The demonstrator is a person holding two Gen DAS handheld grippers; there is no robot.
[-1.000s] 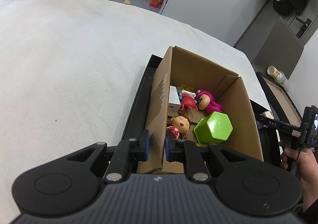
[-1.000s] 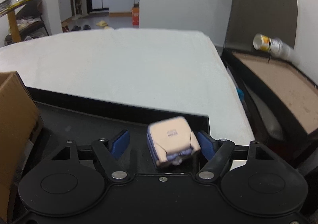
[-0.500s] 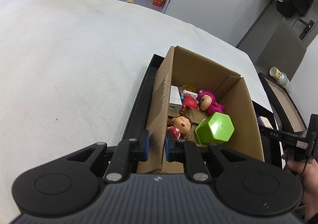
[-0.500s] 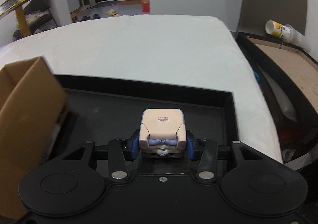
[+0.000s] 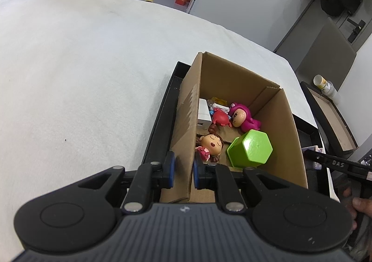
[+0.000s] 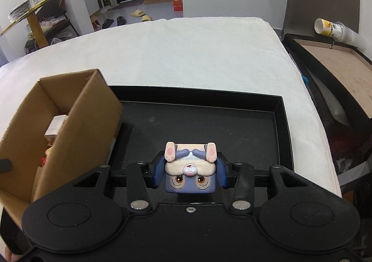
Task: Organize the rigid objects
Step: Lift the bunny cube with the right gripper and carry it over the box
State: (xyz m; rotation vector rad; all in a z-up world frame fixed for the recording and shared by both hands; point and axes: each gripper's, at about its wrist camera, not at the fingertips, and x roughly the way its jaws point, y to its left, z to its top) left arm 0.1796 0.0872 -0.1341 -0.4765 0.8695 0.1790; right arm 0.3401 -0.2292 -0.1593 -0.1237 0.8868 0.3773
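The right gripper (image 6: 190, 174) clamps a cube-shaped rabbit toy (image 6: 190, 170) between its blue pads (image 6: 158, 173), one pad pressed to each side of the cube, the toy's face tipped toward the camera and upside down, paws over its eyes. The toy hangs above the floor of a black tray (image 6: 282, 127), just right of the cardboard box (image 6: 93, 127) that stands at the tray's left end. It is outside the box and apart from its wall.

The left gripper (image 5: 183, 170) pinches the near left wall of the same cardboard box (image 5: 186, 122), its jaws nearly together with only the thin cardboard between them, one pad outside the box and one inside. Inside the box, nearest that gripper, lies a small doll with brown hair (image 5: 210, 144); beside it a green hexagonal container (image 5: 251, 151) lies tipped on its side. Farther back in the box are a pink figure (image 5: 243, 117), a red toy (image 5: 219, 119) and a white block (image 5: 204, 113) against the left wall. Box and tray rest on a white bed cover (image 5: 81, 76). At the right edge of the left wrist view, beyond the box, a hand (image 5: 359, 206) holds the other gripper's handle.
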